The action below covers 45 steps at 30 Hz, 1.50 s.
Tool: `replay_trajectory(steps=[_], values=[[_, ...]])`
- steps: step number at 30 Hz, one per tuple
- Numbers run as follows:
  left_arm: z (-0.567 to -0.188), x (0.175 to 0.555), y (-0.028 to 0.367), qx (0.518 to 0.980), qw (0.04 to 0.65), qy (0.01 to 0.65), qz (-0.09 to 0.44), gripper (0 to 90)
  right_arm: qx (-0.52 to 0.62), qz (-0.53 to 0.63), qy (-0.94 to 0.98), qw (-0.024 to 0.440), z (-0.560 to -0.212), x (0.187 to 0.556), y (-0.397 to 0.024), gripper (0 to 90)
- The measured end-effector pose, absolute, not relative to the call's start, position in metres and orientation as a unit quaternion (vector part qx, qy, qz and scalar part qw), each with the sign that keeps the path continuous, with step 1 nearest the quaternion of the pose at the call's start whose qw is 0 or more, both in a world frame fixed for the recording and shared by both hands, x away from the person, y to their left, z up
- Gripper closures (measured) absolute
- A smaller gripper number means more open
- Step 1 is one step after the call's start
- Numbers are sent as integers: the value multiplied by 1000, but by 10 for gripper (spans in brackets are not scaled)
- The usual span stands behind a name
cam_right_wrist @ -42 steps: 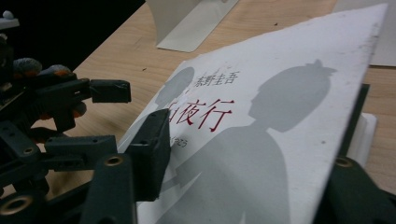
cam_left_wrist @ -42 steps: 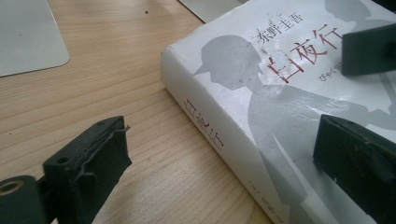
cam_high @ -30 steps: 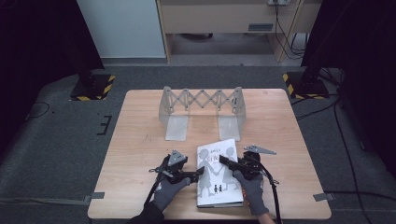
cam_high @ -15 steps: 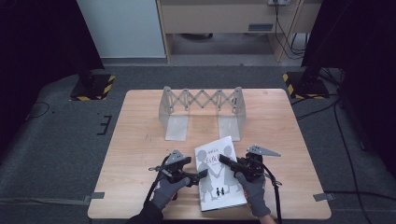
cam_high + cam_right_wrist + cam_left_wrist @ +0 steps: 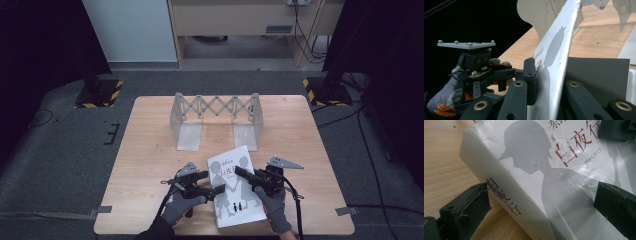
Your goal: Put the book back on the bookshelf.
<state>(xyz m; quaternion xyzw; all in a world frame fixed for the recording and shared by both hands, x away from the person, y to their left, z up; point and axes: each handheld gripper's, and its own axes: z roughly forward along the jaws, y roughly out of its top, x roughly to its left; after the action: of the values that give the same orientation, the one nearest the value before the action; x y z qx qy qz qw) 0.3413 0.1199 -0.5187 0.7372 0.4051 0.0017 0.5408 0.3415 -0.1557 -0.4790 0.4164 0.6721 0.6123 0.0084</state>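
Observation:
A white paperback book [image 5: 235,200] with grey silhouettes and red Japanese lettering lies near the table's front edge. My left gripper [image 5: 210,182] is at its left side. In the left gripper view the book [image 5: 536,170] has its spine between my left gripper's [image 5: 541,195] wide-open jaws, one jaw beside the spine on the wood and the other over the cover. My right gripper [image 5: 243,174] reaches in from the right. In the right gripper view the front cover [image 5: 556,50] stands edge-on, pinched in my right gripper [image 5: 544,75], with a dark inner page [image 5: 599,75] behind it.
A grey metal accordion-style rack [image 5: 216,112] with two upright end plates stands at the back middle of the wooden table [image 5: 150,150]. Gloved hands [image 5: 177,207] hold both grippers. Black stands with striped bases [image 5: 100,92] stand on the floor beyond the table.
The book has turned slightly and its cover has come up at the right side. Both grippers have shifted a little with it.

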Motion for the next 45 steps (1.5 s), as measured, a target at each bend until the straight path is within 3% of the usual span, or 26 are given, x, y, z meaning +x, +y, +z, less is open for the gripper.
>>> replay_trajectory(steps=[19, 33, 35, 41, 43, 45], values=[[-525, 350, 124, 722, 562, 402, -35, 0, 402, 625, 669, 3, -478, 341, -160, 792], [-519, 341, 117, 732, 554, 396, 24, 42, 430, 621, 656, -14, -484, 347, -164, 798], [-521, 343, 118, 726, 558, 401, 4, 0, 424, 625, 655, -13, -482, 345, -163, 807], [-523, 345, 121, 712, 572, 405, -33, 0, 398, 638, 659, -16, -476, 341, -164, 817], [-528, 346, 117, 713, 578, 388, -78, 0, 393, 642, 658, -22, -477, 342, -166, 820], [-530, 344, 117, 706, 588, 387, -85, 0, 382, 641, 665, -25, -475, 341, -164, 818]])
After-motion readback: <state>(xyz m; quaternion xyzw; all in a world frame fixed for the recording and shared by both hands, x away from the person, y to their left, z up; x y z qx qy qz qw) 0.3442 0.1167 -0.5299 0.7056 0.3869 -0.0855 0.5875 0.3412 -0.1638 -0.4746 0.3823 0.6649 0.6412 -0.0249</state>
